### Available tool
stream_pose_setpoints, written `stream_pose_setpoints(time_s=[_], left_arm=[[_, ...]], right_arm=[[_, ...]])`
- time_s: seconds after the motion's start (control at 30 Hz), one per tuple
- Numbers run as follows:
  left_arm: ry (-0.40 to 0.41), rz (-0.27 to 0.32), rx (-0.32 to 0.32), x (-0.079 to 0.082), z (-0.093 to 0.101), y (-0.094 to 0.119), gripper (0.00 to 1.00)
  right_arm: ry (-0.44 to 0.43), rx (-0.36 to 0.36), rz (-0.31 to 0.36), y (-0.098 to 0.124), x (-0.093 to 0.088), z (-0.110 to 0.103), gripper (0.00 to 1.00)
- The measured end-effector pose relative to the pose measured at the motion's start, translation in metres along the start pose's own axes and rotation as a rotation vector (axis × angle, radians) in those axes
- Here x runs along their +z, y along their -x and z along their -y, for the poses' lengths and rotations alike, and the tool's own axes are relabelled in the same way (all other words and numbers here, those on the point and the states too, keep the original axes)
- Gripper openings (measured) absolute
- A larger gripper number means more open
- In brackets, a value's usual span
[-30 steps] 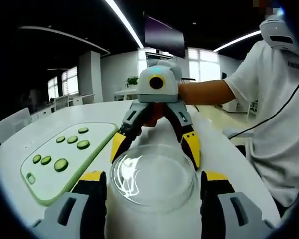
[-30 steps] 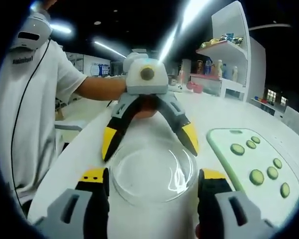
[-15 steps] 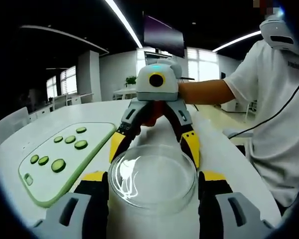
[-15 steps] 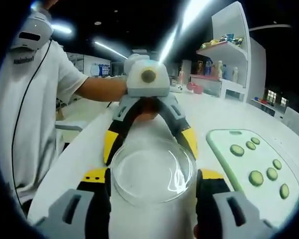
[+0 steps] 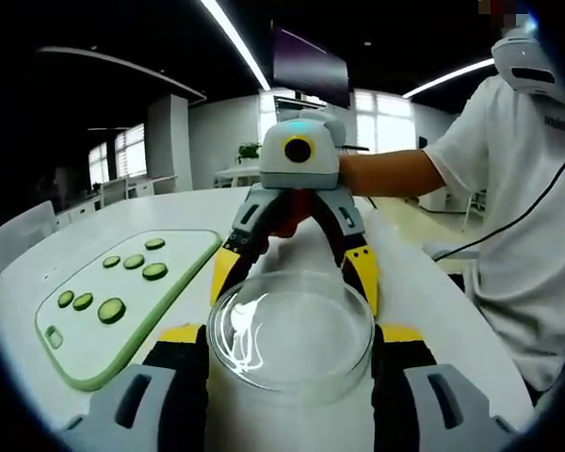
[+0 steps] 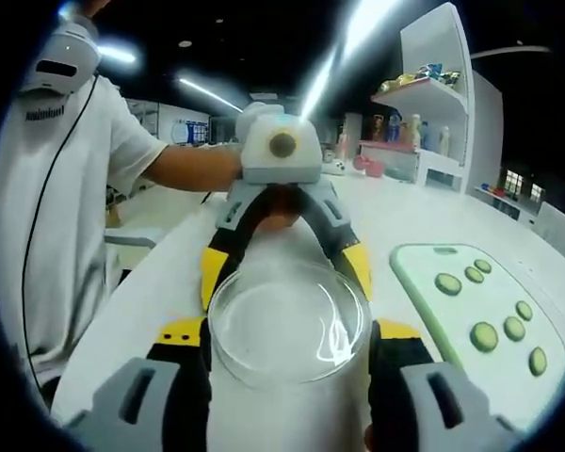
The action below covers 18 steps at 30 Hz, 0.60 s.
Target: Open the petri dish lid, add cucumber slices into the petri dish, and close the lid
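1. Change over the last second: both grippers have drawn in on the petri dish from opposite sides. In the left gripper view, the gaps seen earlier between the left gripper and the glass have gone; its yellow-tipped jaws now sit against the rim on either side. In the right gripper view the right gripper shows the same, and the other gripper's jaws, wider a second ago, now hug the far rim.
2. Jaw state: each pair stands moderately wide, spanning the dish's width and closed onto it. Whether each grips lid or base, I cannot tell.
3. Meaning: likely the start of the lid-off step. Lid still on by appearance; no slices inside.
4. Location: dish rests on the white table, between the two facing grippers, just beside the green board carrying cucumber slices.
5. Orientation: dish is round and flat, so no long axis; its flat face points up.
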<state>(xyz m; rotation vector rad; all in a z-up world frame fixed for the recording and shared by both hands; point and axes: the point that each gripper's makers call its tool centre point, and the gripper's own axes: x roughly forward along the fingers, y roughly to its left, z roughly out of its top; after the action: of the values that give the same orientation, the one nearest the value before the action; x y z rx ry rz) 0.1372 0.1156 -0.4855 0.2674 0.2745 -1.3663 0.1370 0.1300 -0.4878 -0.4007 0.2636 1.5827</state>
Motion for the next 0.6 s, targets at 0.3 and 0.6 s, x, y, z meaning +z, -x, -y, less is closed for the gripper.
stream_pose_setpoints(time_s=[0.3,0.6], left_arm=[[-0.006,-0.001,0.002,-0.0004,-0.0004,0.0003,0.70],[-0.009,-0.005,0.004,-0.0004,-0.0009,0.0008,0.69]], right_arm=[[0.004,-0.002,-0.003,-0.0005,-0.0001,0.0003,0.67],[0.003,0.000,0.000,-0.0008,0.0004,0.0009,0.66]])
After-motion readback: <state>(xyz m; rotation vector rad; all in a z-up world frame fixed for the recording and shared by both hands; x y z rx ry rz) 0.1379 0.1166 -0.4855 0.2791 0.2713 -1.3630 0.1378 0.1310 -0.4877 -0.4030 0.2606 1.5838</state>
